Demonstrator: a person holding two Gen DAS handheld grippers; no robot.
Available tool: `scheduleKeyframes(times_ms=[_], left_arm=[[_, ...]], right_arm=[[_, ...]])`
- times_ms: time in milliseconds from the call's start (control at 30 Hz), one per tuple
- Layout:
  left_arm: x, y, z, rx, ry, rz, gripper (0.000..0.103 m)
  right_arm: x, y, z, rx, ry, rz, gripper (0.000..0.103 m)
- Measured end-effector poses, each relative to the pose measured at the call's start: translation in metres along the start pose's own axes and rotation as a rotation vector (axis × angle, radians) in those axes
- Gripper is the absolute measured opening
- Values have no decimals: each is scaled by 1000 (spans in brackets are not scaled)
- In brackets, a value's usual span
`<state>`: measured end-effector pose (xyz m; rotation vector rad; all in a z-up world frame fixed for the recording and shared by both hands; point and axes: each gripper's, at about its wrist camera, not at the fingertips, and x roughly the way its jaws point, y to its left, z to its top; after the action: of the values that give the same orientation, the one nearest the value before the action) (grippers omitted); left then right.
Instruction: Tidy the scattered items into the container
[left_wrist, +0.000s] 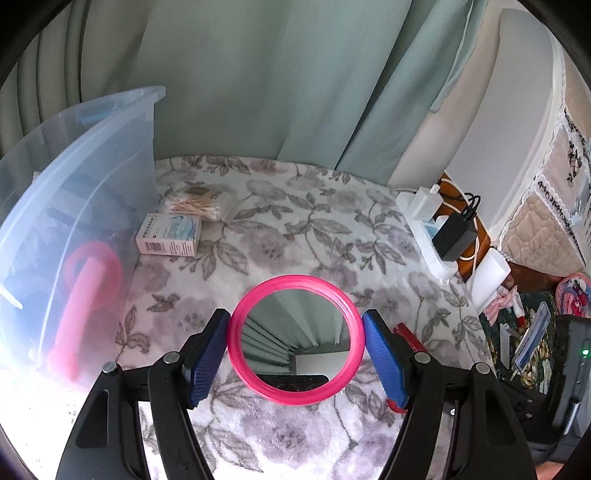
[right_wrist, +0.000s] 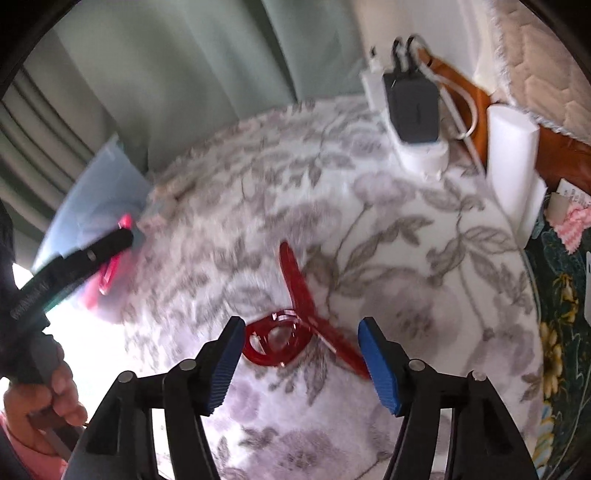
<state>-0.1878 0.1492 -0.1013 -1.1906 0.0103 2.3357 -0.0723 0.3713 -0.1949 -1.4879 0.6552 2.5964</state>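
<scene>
A plush white blanket printed with grey flowers (left_wrist: 295, 221) carries a clear plastic bin (left_wrist: 74, 177), small cardboard box (left_wrist: 170, 235), bag of cotton swabs (left_wrist: 195, 206), white power strip (left_wrist: 424, 221) and red transparent scissors (right_wrist: 288, 321).

Counts, both views:
- 1 clear plastic container (left_wrist: 74, 177), far left, with 1 pink item (left_wrist: 86, 295) showing through its wall
- 1 round pink-framed mirror (left_wrist: 297, 339)
- 1 small cardboard box (left_wrist: 170, 234)
- 1 bag of cotton swabs (left_wrist: 197, 205), swab count unreadable
- 1 red pair of glasses (right_wrist: 291, 321)
- 1 white power strip (left_wrist: 424, 225), far right, carrying 2 chargers: 1 white (left_wrist: 421, 201), 1 black (left_wrist: 454, 238)
- 2 blue-padded fingers per gripper, 4 total
</scene>
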Motion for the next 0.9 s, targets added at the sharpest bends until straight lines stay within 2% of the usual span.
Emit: scheduleKeyframes(times_ms=[100, 533, 900], left_arm=[[4, 1, -1, -3, 8, 4, 74], [17, 12, -1, -31, 38, 1, 74], [18, 17, -2, -48, 41, -4, 74]], right_arm=[[4, 2, 1, 1, -4, 6, 74], [22, 22, -2, -96, 52, 48, 75], [30, 27, 4, -34, 34, 59, 73]])
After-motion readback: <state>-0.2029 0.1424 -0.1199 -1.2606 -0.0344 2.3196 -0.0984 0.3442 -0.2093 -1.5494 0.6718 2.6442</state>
